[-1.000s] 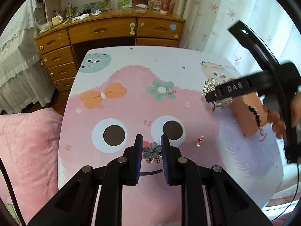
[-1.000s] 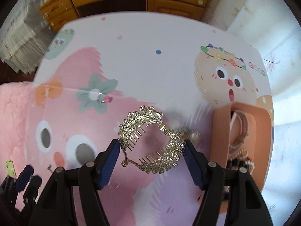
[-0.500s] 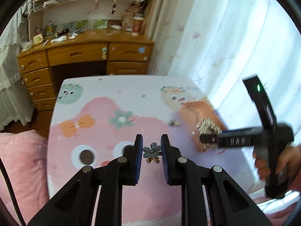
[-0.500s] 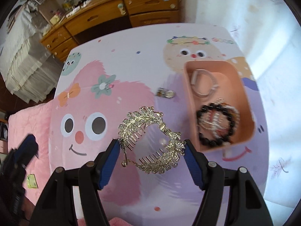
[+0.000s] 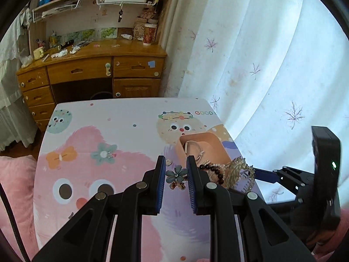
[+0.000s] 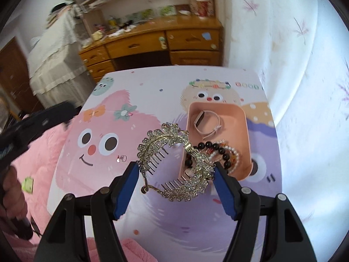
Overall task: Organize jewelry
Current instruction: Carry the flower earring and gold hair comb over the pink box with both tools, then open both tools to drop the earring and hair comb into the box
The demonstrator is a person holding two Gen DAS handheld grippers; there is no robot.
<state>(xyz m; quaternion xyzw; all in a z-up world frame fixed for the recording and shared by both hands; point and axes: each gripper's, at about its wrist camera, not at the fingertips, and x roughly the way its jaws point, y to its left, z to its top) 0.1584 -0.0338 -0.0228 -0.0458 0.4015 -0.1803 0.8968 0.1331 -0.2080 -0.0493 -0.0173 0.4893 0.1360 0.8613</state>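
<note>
The left claw [image 5: 175, 178] pinches a grey-blue flower brooch [image 5: 176, 175] between its blue pads, held up above the cartoon-printed counter [image 5: 122, 131]. The right claw [image 6: 175, 171] grips a rhinestone tiara comb [image 6: 174, 161] by its two ends, hanging over the near left edge of the peach tray [image 6: 244, 118]. In the tray lie a pale bangle [image 6: 206, 122] and a dark beaded bracelet [image 6: 218, 150]. A small ring [image 6: 123, 158] sits loose on the counter, left of the comb. Another ring [image 6: 130, 114] rests farther back on the printed green flower.
</note>
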